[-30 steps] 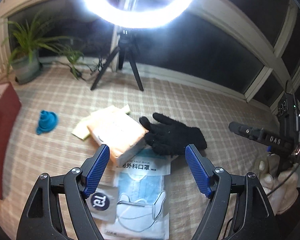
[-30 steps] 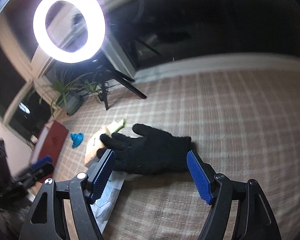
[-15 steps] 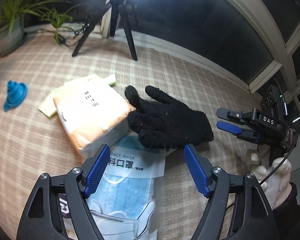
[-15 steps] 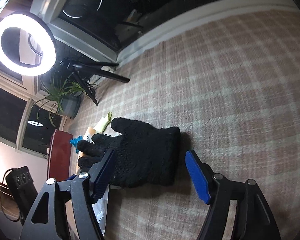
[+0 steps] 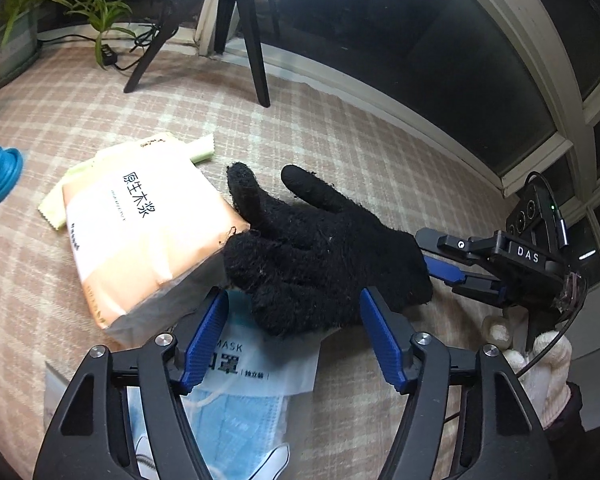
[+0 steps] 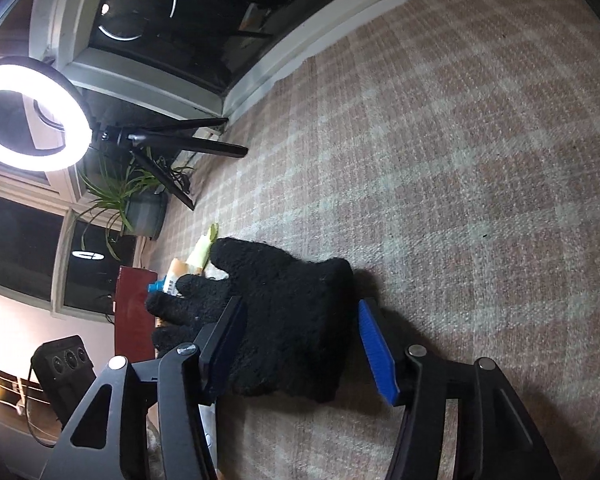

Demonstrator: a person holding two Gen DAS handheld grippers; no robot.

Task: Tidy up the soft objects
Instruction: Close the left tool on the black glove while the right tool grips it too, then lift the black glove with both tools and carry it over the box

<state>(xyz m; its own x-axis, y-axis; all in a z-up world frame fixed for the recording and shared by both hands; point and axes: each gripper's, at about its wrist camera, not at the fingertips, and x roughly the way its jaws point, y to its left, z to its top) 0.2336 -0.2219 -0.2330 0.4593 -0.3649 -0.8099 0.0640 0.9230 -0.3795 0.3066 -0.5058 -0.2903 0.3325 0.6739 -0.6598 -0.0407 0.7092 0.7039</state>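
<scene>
On the checked carpet (image 6: 440, 152), my right gripper (image 6: 300, 340) is closing its fingers around the black glove (image 6: 284, 320), not yet pressing. My left gripper (image 5: 292, 340), also closing, is hovering at the glove's six o'clock, above the mask packet (image 5: 260, 368).

**A checked cloth surface and what lies on it**

A pink-and-cream checked cloth (image 5: 340, 144) covers the surface, running up to the window frame. On it lie a black knit glove (image 5: 320, 252), a peach tissue pack (image 5: 140, 232) resting partly on a pale green cloth (image 5: 56, 208), and a packaged blue face mask (image 5: 252, 392) under the glove's fingers. A blue funnel (image 5: 0, 172) sits at the left. Further back stand a black tripod (image 5: 240, 28) and a potted plant (image 5: 8, 44). A dark red box (image 6: 134, 312) sits at the cloth's edge.
</scene>
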